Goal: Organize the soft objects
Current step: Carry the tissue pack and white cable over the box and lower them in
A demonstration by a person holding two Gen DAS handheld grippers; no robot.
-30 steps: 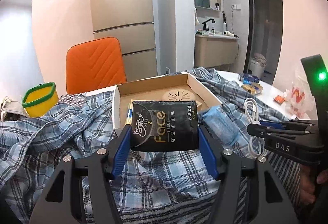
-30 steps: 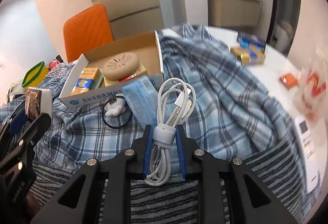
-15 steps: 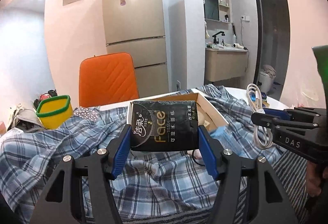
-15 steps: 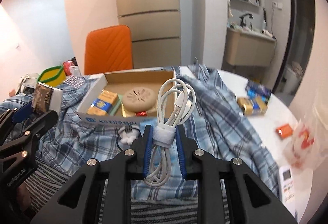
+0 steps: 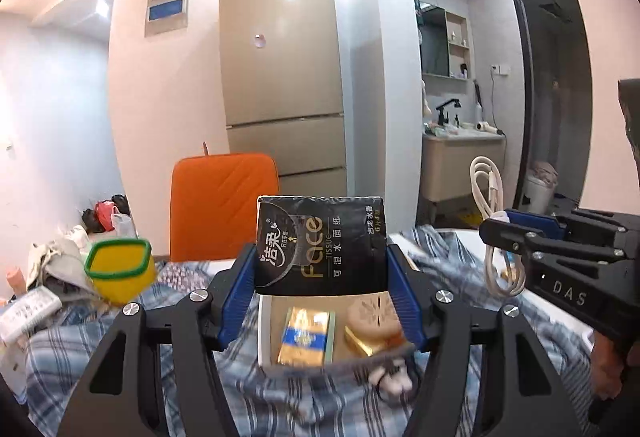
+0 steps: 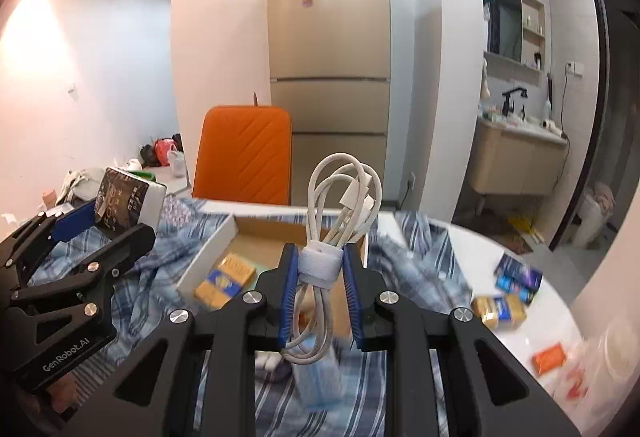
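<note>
Progress so far: left gripper (image 5: 321,291) clamps the tissue pack (image 5: 321,241), right gripper (image 6: 319,295) pinches the cable (image 6: 340,221), both held above the box (image 6: 208,261). Mask (image 6: 316,377) is still lying on the shirt (image 6: 416,261).

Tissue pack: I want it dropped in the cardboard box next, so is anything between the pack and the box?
Nothing visible blocks the way. The tissue pack is held in the left gripper above the open box. The box already holds a yellow packet and a round tan item, leaving less free floor.
</note>
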